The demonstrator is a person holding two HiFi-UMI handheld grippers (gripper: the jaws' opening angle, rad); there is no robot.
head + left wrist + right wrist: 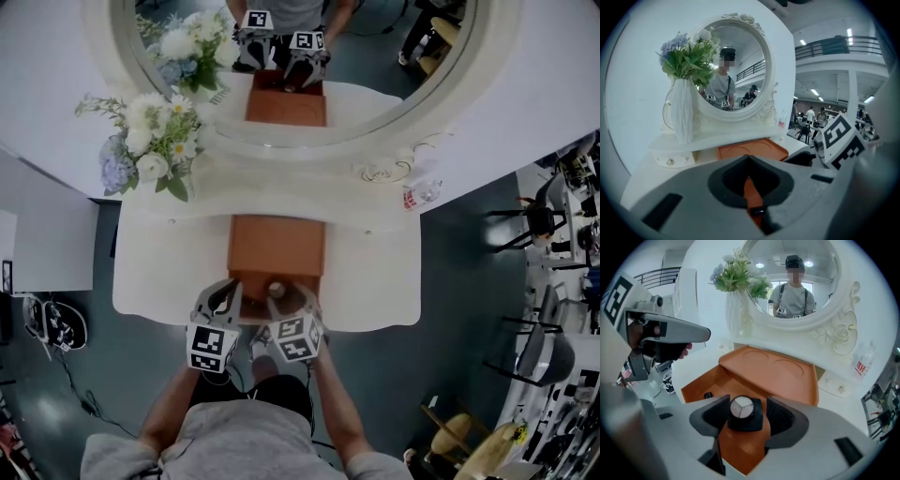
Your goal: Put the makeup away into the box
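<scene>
Right gripper view: the jar point(740, 411), a square black base with a round silver cap, stands upright on the orange floor of the box point(797, 380), in its open near compartment. The right gripper point(747, 403) has its jaws spread to either side of the jar. The left pad lies just beside the base; the right pad stands clear of it.

Edges: a low orange wall borders the compartment on the left. Behind the jar a raised panel with two round recesses covers the far part of the box. A small dark item point(708, 394) lies by the left wall; its type cannot be told. Bare orange floor shows around the jar.

Left gripper view: the left gripper point(750, 160) has its jaw tips pressed together, with nothing between them. It sits to the left of the box, near the table's front edge.

Head view: the table point(375, 281) is bare white on both sides of the box. The vase point(150, 141) stands far left and a small bottle point(419, 194) far right, both well apart from the box. The mirror point(375, 56) rises behind.

Writing: the bottle carries a red label, too small to read. Each gripper cube bears black-and-white square markers.
</scene>
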